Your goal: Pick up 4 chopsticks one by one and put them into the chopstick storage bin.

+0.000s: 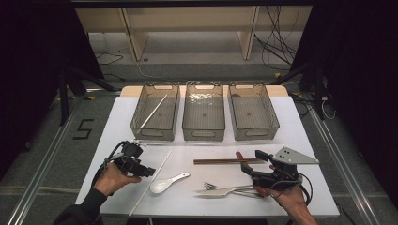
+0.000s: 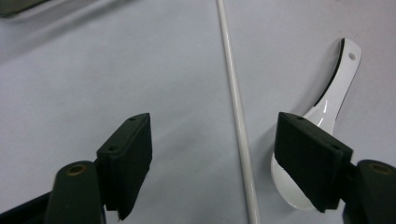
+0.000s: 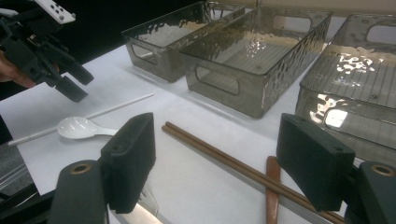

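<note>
My left gripper (image 1: 146, 172) is open and hovers over the white table, just left of a long white chopstick (image 1: 151, 180) and a white ceramic spoon (image 1: 168, 183). In the left gripper view the chopstick (image 2: 238, 116) runs between the jaws and the spoon (image 2: 329, 102) lies partly behind the right jaw. My right gripper (image 1: 251, 160) is open, empty, near a pair of brown chopsticks (image 1: 227, 161), a brown wooden utensil (image 1: 241, 157), and a fork (image 1: 211, 186) and knife (image 1: 220, 191). The right gripper view looks over the brown chopsticks (image 3: 224, 156).
Three clear plastic bins stand in a row at the back: the left bin (image 1: 156, 111) holds one white chopstick (image 1: 153, 112), the middle bin (image 1: 203, 110) and right bin (image 1: 253, 111) look empty. The white table top (image 1: 300, 136) ends close to both hands.
</note>
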A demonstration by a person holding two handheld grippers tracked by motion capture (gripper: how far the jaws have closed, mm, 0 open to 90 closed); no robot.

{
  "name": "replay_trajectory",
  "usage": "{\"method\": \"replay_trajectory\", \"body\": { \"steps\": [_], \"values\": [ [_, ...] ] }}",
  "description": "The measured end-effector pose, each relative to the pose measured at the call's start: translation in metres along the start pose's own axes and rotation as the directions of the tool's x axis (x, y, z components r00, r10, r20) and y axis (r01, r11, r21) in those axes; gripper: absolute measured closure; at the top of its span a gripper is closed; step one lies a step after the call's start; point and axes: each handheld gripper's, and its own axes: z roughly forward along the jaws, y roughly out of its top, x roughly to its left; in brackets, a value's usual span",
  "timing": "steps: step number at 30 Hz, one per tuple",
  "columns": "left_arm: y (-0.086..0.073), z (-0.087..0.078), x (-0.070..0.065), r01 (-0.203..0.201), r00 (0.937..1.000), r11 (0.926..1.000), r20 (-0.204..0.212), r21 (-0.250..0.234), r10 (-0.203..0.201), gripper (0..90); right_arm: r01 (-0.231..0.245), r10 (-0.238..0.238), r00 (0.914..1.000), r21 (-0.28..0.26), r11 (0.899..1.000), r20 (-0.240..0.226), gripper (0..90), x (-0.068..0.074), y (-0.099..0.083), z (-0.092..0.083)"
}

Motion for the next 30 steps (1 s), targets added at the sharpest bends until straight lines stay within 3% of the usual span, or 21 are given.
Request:
{"method": "replay_trajectory", "body": {
  "steps": [11, 30],
  "values": [
    [-0.004, 0.007, -0.008, -0.04, 0.9992, 0.9957, 0.005, 0.083, 0.04, 38.7, 0.0, 0.0, 1.0, 0.001, 1.0, 0.0, 29.1, 0.0, 0.0, 0.0],
    [-0.001, 0.023, -0.012, -0.056, 0.9984, 0.9911, 0.0, 0.12, 0.057, 52.6, 0.004, -0.004, 1.0, 0.004, 1.0, -0.001, 29.1, 0.0, 0.0, 0.001]
  ]
}}
